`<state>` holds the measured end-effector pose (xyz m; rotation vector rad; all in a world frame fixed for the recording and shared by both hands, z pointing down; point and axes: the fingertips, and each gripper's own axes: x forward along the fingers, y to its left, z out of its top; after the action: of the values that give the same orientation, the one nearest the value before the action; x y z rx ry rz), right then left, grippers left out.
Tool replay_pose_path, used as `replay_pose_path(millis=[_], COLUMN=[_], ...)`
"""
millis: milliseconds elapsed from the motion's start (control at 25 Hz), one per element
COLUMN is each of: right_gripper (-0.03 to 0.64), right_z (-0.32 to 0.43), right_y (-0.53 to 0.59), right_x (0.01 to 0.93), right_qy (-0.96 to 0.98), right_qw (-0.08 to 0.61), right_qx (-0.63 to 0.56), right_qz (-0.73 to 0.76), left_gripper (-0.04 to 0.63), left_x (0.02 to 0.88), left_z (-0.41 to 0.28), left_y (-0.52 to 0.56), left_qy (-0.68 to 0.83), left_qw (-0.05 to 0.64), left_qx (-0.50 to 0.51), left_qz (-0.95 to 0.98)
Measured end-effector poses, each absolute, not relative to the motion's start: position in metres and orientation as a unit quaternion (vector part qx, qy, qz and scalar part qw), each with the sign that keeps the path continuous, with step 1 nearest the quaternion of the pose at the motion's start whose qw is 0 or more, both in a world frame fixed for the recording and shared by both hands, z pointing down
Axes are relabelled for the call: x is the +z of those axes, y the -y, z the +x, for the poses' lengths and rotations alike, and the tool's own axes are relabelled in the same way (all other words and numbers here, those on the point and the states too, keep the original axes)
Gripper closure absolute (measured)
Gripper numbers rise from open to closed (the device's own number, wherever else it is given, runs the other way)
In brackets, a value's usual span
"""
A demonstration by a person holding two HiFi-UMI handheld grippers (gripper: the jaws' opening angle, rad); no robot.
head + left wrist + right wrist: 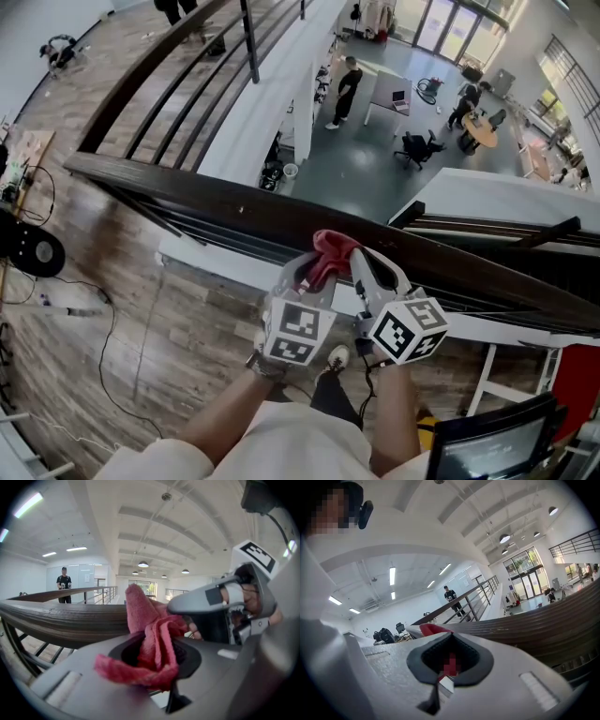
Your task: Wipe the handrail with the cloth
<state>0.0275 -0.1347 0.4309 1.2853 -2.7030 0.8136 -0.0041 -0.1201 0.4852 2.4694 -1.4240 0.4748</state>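
Head view, looking down: a dark brown wooden handrail point(216, 202) crosses the frame from left to lower right. At centre, a crumpled red terry cloth point(330, 246) sits over the rail. My left gripper point(315, 274) is clamped on the cloth's bunched middle. My right gripper point(367, 264), just beside it, is pressed together with a scrap of red in its hollow, so I judge it nips a corner. To wipe well, I should press the cloth flat on the rail's top and slide lengthwise, jaws off the wood.
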Motion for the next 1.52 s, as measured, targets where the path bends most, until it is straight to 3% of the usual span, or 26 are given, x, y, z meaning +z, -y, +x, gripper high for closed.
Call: replay_pose_path(millis=[1520], right_gripper=[0.614], right_z=[0.013], right_y=[0.132], right_x=[0.434], right_qy=[0.879], right_qw=[0.025], right_qx=[0.266], right_qz=[0.394], left_gripper=[0.523], left_x=[0.484], left_z=[-0.017], left_y=[0.120], left_qy=[0.510], left_qw=[0.119], left_qx=[0.177], left_qz=[0.833])
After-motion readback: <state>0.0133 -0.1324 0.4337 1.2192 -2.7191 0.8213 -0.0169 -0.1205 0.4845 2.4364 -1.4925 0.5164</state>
